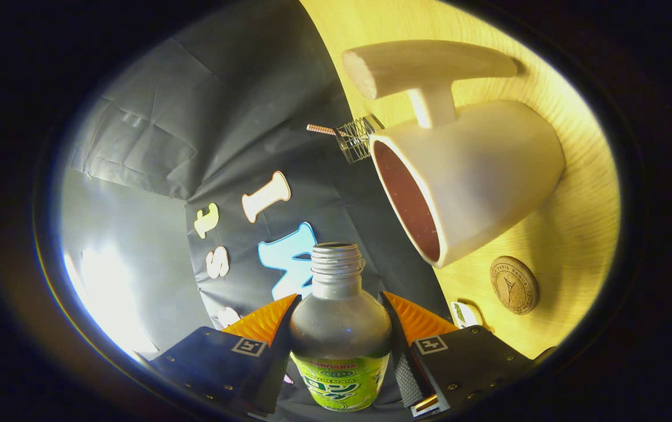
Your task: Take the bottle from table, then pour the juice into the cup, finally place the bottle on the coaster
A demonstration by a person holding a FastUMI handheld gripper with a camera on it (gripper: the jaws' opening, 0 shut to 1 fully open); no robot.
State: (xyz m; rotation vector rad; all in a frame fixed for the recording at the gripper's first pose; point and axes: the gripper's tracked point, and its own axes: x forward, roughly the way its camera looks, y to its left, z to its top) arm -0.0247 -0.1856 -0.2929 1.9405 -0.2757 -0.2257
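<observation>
One bottle [340,334], silver with a green label and no cap on its threaded mouth, sits between the two fingers of the gripper [340,319]; both fingers press on its sides, so the jaws hold it. The view is rolled, so the wooden table [570,234] stands at the right. Beyond the bottle, to the right, is one white cup [476,176] with a long handle; its inside looks dark red. Near the cup lies one round cork coaster [514,285], bare. Behind the cup is one small wire holder [356,139].
</observation>
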